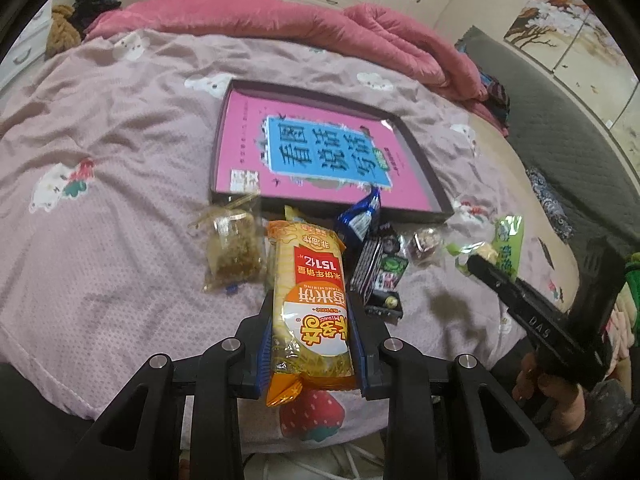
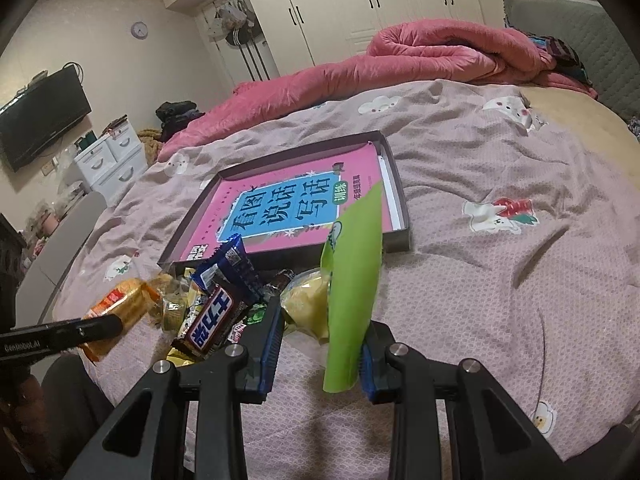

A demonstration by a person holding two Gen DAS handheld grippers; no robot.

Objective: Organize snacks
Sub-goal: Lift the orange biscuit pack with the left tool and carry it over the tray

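Note:
My left gripper is shut on an orange rice-cracker pack, held lengthwise between the blue pads a little above the bedspread. In the right wrist view the same pack sits in the left gripper at the far left. My right gripper is shut on a green snack packet with yellow contents, which stands upright against the right pad. From the left wrist view the green packet shows at the right gripper. Just beyond both lies a dark shallow tray holding a pink book.
Loose snacks lie before the tray: a clear bag of brown pieces, a blue wrapper, a dark chocolate bar, a small wrapped sweet. A pink quilt is bunched at the far side. A person's hand holds the right gripper.

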